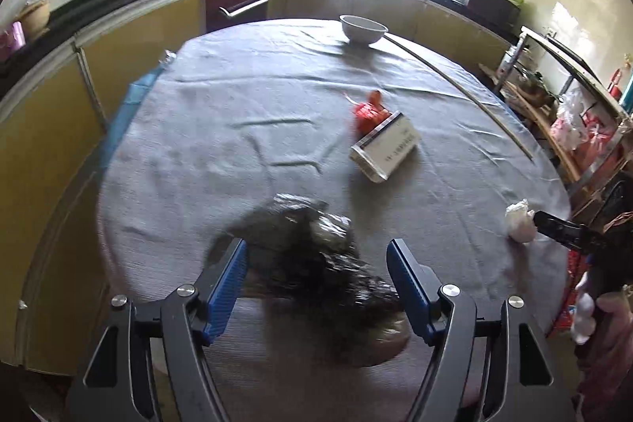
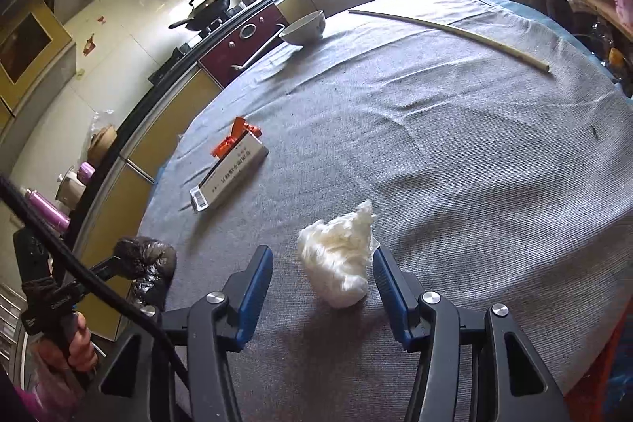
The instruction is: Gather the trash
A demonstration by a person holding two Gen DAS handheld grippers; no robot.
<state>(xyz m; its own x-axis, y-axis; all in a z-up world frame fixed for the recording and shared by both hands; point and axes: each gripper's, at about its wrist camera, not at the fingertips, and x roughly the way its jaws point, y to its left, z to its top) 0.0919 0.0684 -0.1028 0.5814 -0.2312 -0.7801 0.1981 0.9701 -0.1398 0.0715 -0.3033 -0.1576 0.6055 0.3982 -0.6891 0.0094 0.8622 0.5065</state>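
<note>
Grey cloth covers the table (image 2: 455,153), where the right gripper (image 2: 322,265) stands spread around a white wad (image 2: 340,256), the left gripper (image 1: 316,263) spread over a black bag (image 1: 316,256), a carton (image 2: 229,173) beyond the wad.

White wad (image 2: 339,260) between parted claw (image 2: 322,265)

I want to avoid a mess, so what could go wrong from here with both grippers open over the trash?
The black plastic bag lies loose at the table's near edge between the open left gripper; it could slide off. The white wad sits off-centre in the right gripper, so closing may only clip it.
</note>
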